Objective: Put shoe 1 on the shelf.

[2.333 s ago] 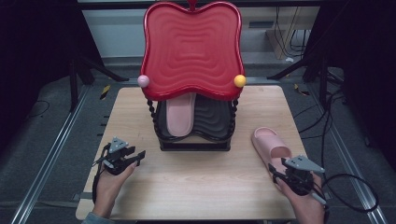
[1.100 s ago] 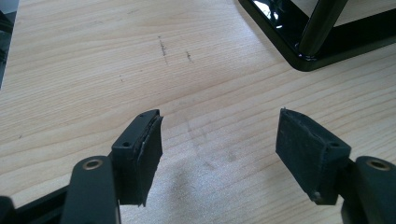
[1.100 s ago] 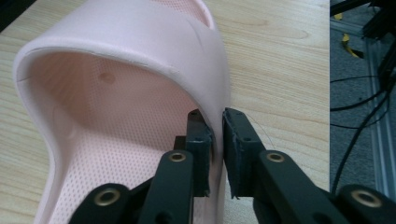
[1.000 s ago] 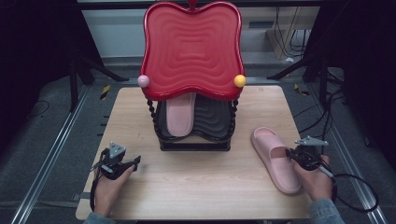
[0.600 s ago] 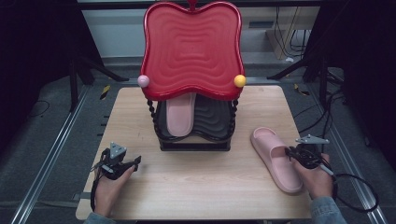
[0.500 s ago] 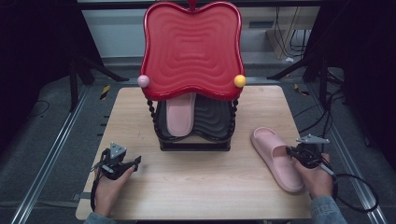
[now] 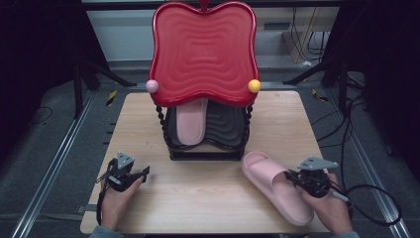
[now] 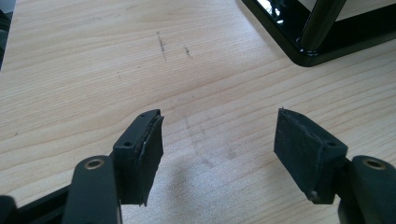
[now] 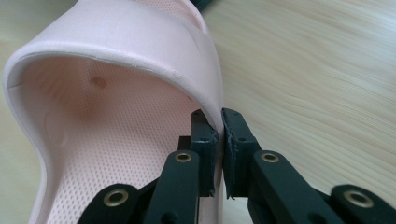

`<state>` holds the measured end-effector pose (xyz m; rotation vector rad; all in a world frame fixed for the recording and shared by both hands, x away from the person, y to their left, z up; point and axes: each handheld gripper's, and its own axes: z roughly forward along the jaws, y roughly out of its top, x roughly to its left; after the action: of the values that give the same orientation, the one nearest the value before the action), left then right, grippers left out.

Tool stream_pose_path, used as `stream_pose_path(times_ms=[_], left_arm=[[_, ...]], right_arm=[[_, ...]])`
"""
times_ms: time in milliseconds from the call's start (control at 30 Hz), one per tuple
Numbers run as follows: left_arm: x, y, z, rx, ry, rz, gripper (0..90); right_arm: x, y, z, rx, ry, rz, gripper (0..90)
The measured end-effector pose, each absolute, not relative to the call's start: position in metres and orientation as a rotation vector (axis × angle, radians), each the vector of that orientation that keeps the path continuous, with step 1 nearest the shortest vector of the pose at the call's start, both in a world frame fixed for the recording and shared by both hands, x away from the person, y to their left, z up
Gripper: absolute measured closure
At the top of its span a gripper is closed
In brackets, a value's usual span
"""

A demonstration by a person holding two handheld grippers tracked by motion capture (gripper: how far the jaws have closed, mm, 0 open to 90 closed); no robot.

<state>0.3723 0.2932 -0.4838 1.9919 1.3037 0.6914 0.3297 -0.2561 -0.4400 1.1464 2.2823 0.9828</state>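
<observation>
Right gripper (image 9: pixel 218 140) fingers clamp the slipper (image 7: pixel 275 191) strap edge at lower right; left gripper (image 8: pixel 219 158) fingers apart, idle; next, likely lifting it onto the rack (image 7: pixel 205 148) beside its mate.

The black shoe rack (image 7: pixel 205 148) with its tall red panel (image 7: pixel 203 54) stands mid-worktop (image 7: pixel 208 208) and blocks any straight reach to the far edge. Bare wood runs open in front of the rack, between the left hand-held gripper (image 7: pixel 138 174) and the pink slipper (image 7: pixel 275 191), which takes up the near right corner. Strips beside the rack lie free on both sides.
</observation>
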Motion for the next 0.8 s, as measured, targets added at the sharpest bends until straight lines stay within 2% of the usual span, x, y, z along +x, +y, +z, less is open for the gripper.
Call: stream_pose_path(times_ms=[133,400,667,800], left_arm=[[0.373,0.295,-0.486,1.99,1.313,0.689,31.8],[0.373,0.299,-0.487,1.984,1.323,0.684,31.4],[0.373,0.3,-0.488,1.986,1.322,0.683,31.4],[0.373,0.3,-0.488,1.982,1.327,0.683,31.4]], right_arm=[[0.332,-0.219,-0.442,1.041,2.378,1.025,84.4],[0.365,-0.152,-0.46,0.95,2.485,1.056,84.2],[0.374,-0.122,-0.472,0.911,2.532,1.039,81.5],[0.37,-0.126,-0.467,0.94,2.521,1.036,65.0]])
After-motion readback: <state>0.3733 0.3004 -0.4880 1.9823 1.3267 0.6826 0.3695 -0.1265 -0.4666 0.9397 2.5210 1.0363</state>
